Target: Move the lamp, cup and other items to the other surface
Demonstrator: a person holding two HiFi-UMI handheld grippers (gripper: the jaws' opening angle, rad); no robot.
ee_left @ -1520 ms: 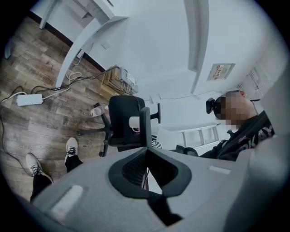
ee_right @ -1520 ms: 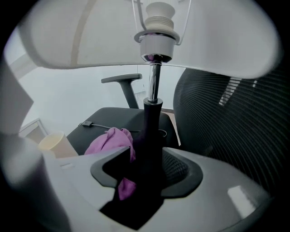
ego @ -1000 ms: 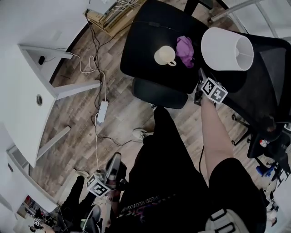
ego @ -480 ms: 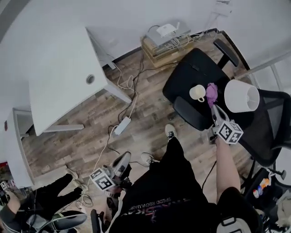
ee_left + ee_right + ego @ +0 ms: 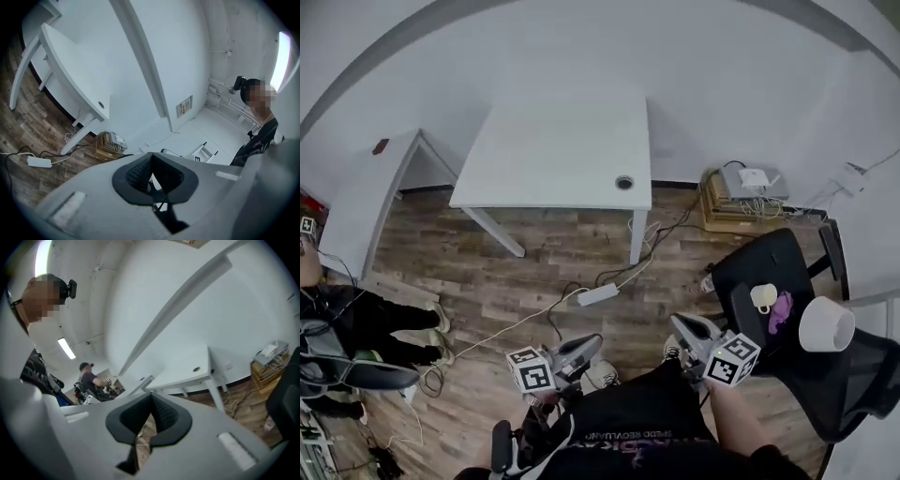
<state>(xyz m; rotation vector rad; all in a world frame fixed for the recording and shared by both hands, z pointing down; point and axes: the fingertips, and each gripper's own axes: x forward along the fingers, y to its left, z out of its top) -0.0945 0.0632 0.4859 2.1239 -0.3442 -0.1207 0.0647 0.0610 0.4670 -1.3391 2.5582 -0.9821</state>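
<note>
Both tools were closed and held nothing. The left tool (image 5: 591, 342) and the right tool (image 5: 682, 326) each had their jaws pressed together, low in front of the person over the wooden floor (image 5: 487, 272). To the near right, the cup (image 5: 762, 298) and a purple cloth (image 5: 782, 312) sat on a black chair (image 5: 759, 267), with the white-shaded lamp (image 5: 825, 325) just right of them. A power strip (image 5: 598, 294) lay on the floor between the tools and the white tabletop (image 5: 553, 155), which stood farther off, well apart from the chair.
</note>
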